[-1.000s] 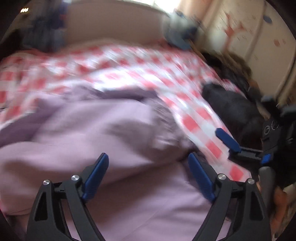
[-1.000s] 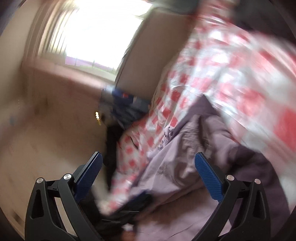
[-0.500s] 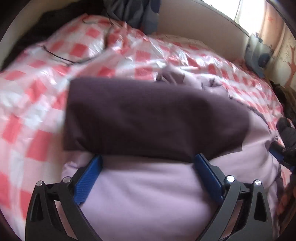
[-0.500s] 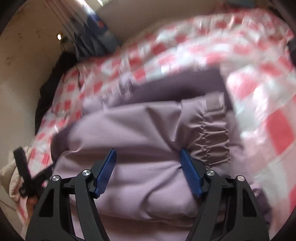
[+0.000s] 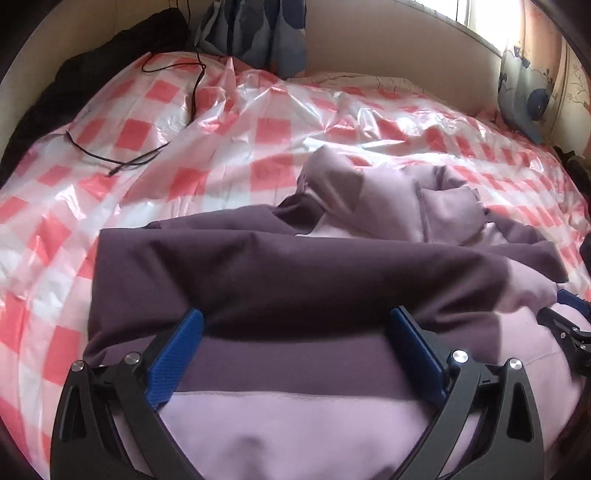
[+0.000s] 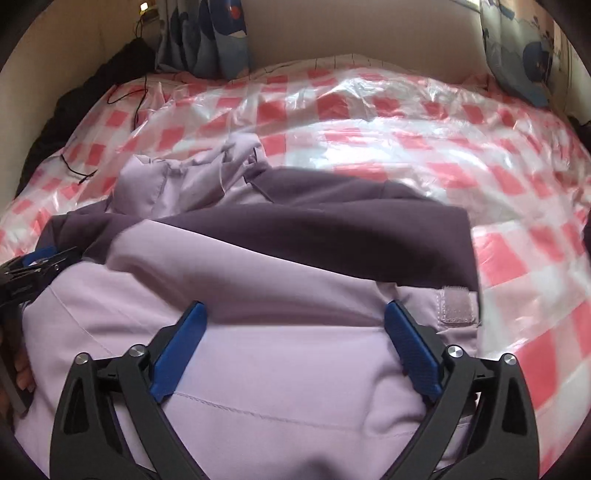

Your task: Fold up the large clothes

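Left wrist view: the lilac jacket (image 5: 332,424) is now lying settled on the checked bed (image 5: 184,184), dark panel folded across, both left tongs (image 5: 295,354) and right tongs (image 6: 293,347) hanging wide open, fold seemingly just released.

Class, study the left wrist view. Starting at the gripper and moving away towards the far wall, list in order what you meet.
left gripper → lilac jacket → its dark purple folded panel → lilac hood → pink checked plastic sheet → blue patterned curtain
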Tool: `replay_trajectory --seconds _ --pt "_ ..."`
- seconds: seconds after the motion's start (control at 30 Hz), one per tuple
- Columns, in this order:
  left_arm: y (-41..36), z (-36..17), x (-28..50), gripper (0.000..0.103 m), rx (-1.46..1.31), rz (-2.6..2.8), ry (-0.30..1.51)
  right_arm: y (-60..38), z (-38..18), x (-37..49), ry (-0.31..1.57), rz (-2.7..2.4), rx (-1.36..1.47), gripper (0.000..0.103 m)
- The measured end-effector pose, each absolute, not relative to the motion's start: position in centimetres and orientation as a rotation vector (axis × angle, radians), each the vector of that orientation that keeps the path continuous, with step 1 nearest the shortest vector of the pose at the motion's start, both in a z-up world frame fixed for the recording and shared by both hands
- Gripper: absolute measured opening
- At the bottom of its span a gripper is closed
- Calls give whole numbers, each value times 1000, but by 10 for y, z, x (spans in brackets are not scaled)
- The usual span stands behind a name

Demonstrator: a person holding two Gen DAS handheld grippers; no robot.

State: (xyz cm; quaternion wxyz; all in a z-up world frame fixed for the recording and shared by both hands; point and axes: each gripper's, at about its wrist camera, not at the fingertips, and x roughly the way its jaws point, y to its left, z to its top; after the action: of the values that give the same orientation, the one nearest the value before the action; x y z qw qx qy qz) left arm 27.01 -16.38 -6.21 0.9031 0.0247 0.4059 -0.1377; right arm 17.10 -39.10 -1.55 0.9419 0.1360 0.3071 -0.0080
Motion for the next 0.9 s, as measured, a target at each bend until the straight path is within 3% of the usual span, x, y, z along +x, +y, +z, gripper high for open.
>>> replay_trajectory --seconds 0.13,0.23,0.33,0.53,0.73,0.9 --pt "-152 -39 254 96 -22 -302 726 -401 6 154 521 -59 266 93" --pt "-155 -78 280 96 7 -288 840 -406 -31 177 642 -51 259 95" --pt "-167 -78 275 96 98 -251 860 -408 -24 173 661 -40 248 95" --pt "-93 -29 196 96 -7 -313 890 -456 20 76 587 199 453 96" --pt "30 -49 77 96 -180 -229 1040 -497 -52 -73 670 329 753 96" --pt "89 -73 1 96 -372 -248 1156 -501 -108 -159 804 419 909 96"
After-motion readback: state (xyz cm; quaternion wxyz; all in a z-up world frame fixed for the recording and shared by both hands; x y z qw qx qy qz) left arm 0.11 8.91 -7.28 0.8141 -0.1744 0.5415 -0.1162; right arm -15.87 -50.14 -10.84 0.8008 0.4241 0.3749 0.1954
